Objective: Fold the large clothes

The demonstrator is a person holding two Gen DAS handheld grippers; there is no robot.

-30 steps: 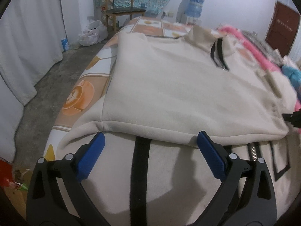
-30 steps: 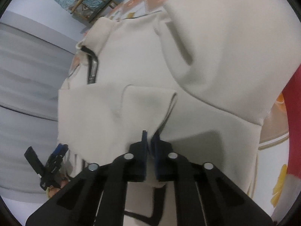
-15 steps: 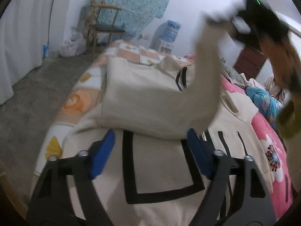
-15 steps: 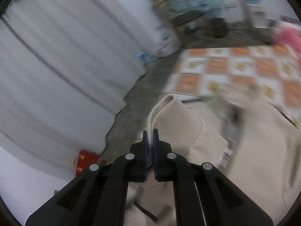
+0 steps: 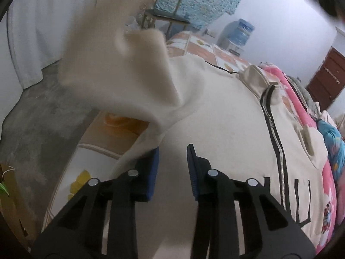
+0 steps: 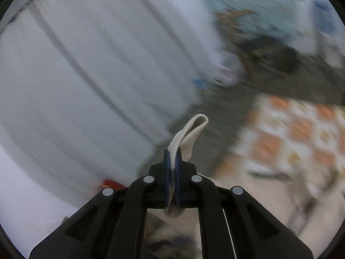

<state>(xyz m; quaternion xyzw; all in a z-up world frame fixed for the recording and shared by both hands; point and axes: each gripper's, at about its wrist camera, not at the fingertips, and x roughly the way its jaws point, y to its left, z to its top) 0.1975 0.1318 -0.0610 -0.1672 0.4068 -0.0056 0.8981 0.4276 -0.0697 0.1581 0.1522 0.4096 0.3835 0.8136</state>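
Cream zip-front jacket (image 5: 226,116) lies spread face-up across the bed (image 5: 97,149), its black zipper (image 5: 278,149) running away from the left gripper (image 5: 172,168); one sleeve (image 5: 138,71) is lifted off the bed's floor-side edge, blurred. Left gripper's jaws are closing just above the jacket's near-left edge, blue pads (image 5: 151,172) still apart with cloth between them but not pinched. Right gripper (image 6: 172,168) is raised above the bed, pads clamped tight on a folded cream strip of the jacket's fabric (image 6: 189,133), white curtain (image 6: 90,82) behind, view smeared.
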